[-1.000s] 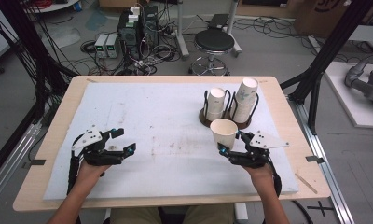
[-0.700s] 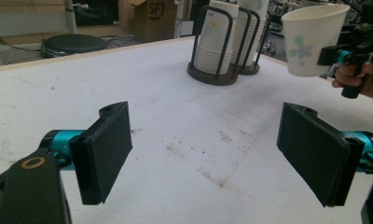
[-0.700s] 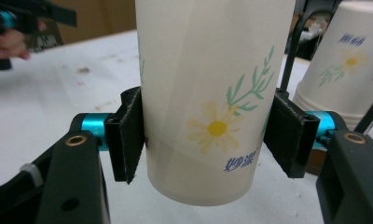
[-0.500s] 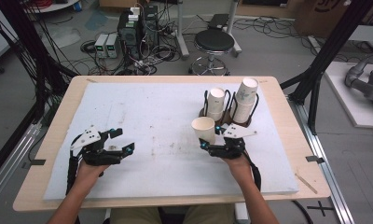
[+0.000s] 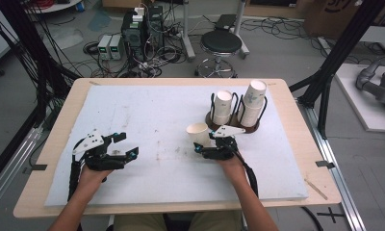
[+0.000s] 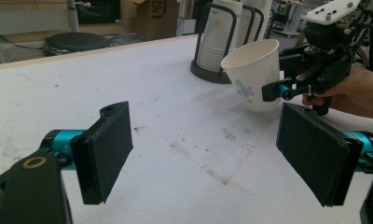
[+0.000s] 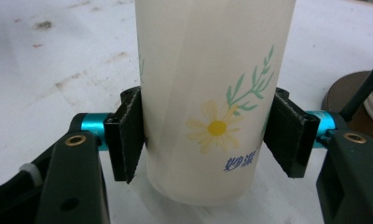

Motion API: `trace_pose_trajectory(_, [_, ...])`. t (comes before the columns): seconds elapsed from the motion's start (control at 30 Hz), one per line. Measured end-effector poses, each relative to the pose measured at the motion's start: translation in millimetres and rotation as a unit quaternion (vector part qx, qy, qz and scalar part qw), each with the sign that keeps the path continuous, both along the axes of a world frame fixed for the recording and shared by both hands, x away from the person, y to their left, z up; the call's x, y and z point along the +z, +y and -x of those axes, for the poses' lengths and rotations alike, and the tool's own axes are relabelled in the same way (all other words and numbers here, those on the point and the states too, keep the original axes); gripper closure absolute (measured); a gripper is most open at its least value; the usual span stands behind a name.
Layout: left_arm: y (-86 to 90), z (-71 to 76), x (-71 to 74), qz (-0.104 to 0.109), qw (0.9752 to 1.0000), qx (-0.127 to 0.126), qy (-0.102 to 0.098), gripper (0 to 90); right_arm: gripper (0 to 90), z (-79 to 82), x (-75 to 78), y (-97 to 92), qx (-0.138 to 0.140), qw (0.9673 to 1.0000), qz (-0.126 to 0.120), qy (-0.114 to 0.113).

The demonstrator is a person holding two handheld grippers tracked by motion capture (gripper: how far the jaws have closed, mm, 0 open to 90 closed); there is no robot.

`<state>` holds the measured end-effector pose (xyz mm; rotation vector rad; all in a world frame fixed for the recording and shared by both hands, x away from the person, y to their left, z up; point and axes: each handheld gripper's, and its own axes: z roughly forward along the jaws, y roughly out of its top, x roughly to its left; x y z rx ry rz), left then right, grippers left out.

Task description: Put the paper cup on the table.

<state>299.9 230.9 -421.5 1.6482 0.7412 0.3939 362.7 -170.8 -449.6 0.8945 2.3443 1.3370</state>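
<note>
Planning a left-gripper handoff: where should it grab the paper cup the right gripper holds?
Probably the upper wall of the paper cup, just under the rim, coming level from the table's left. The right gripper clamps its lower wall, so only the wider top is free; the left gripper is open.

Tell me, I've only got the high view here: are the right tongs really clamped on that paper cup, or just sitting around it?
Observer: Clamped. In the right gripper view the right tongs press both black pads against the lower wall of the paper cup, one on each side.
Operator: And the left tongs, anything in them?
Observer: Nothing. In the left gripper view the left tongs stand wide apart, with just the stained white mat between them.
Operator: Is the cup plain?
Observer: No. Up close it carries a daisy print with green leaves and blue characters beneath.
</note>
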Motion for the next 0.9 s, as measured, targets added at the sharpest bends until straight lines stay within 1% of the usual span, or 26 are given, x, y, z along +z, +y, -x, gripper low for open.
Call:
trace_pose_trajectory(0.03, [0.0, -0.1, 0.0, 0.0, 1.0, 0.0, 0.001, 18.3, 35.5, -0.7, -0.3, 0.3, 0.001, 0.9999, 0.011, 0.003])
trace_pose_trajectory(0.2, [0.1, 0.0, 0.0, 0.001, 1.0, 0.001, 0.002, 18.4, 35.0, 1.5, 1.8, -3.0, 0.006, 0.9995, 0.03, 0.009])
trace_pose_trajectory(0.3, [-0.5, -0.6, -0.7, 0.001, 1.0, 0.0, 0.004, 18.4, 34.8, 5.1, 3.0, -9.5, 0.014, 0.9987, 0.045, 0.017])
trace_pose_trajectory(0.37, [-1.4, -1.0, -1.6, 0.0, 1.0, -0.002, 0.008, 18.3, 34.5, 7.2, 2.2, -13.7, 0.018, 0.9983, 0.052, 0.018])
trace_pose_trajectory(0.6, [-2.3, -1.6, -1.5, 0.0, 0.9999, -0.004, 0.009, 18.3, 31.7, 8.4, 0.0, -17.7, 0.021, 0.9982, 0.052, 0.021])
trace_pose_trajectory(0.63, [-2.1, -1.7, -1.6, 0.0, 0.9999, -0.003, 0.01, 18.3, 30.4, 8.1, -0.3, -18.2, 0.021, 0.9983, 0.05, 0.02])
trace_pose_trajectory(0.7, [-2.1, -1.9, -2.0, -0.001, 0.9999, -0.002, 0.01, 18.3, 27.2, 8.5, -0.4, -19.5, 0.02, 0.9985, 0.044, 0.027])
trace_pose_trajectory(0.8, [-1.8, -1.8, -1.8, 0.0, 0.9999, -0.005, 0.011, 18.3, 21.4, 9.4, -0.1, -21.9, 0.016, 0.9988, 0.039, 0.026])
trace_pose_trajectory(0.9, [-1.2, -1.8, -1.6, 0.002, 0.9999, -0.004, 0.011, 18.3, 20.1, 10.3, 1.7, -24.8, 0.018, 0.9988, 0.037, 0.027])
